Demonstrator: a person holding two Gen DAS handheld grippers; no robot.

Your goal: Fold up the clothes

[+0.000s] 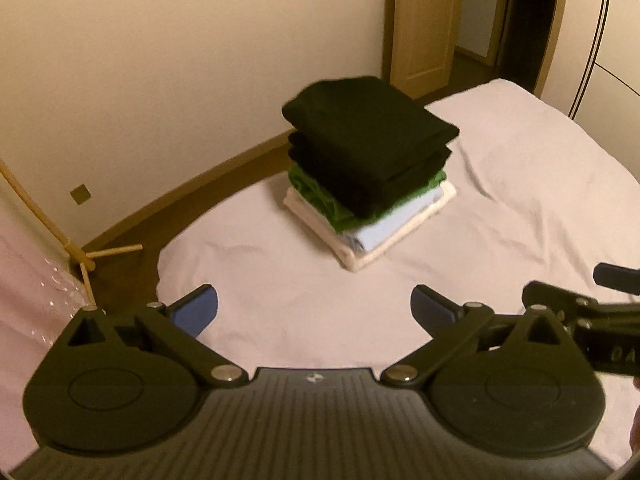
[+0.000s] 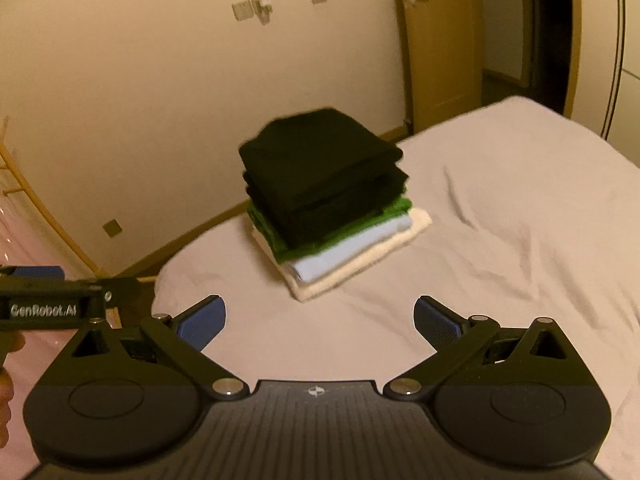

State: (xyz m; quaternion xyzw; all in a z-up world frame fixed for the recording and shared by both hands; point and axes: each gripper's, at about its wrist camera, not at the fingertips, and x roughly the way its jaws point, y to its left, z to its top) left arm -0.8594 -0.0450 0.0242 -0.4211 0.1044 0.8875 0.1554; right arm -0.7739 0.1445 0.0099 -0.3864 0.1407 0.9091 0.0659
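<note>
A stack of folded clothes (image 1: 368, 168) lies on the bed (image 1: 520, 208): black pieces on top, then green, light blue and cream at the bottom. It also shows in the right wrist view (image 2: 324, 196). My left gripper (image 1: 314, 312) is open and empty, held above the sheet in front of the stack. My right gripper (image 2: 320, 322) is open and empty, also short of the stack. The right gripper shows at the right edge of the left wrist view (image 1: 580, 316). The left gripper shows at the left edge of the right wrist view (image 2: 48, 300).
The bed's white sheet (image 2: 500, 240) is wrinkled to the right of the stack. A wooden rack (image 1: 80, 256) stands on the dark floor at the left by the wall. A wooden door (image 1: 424, 20) stands beyond the bed.
</note>
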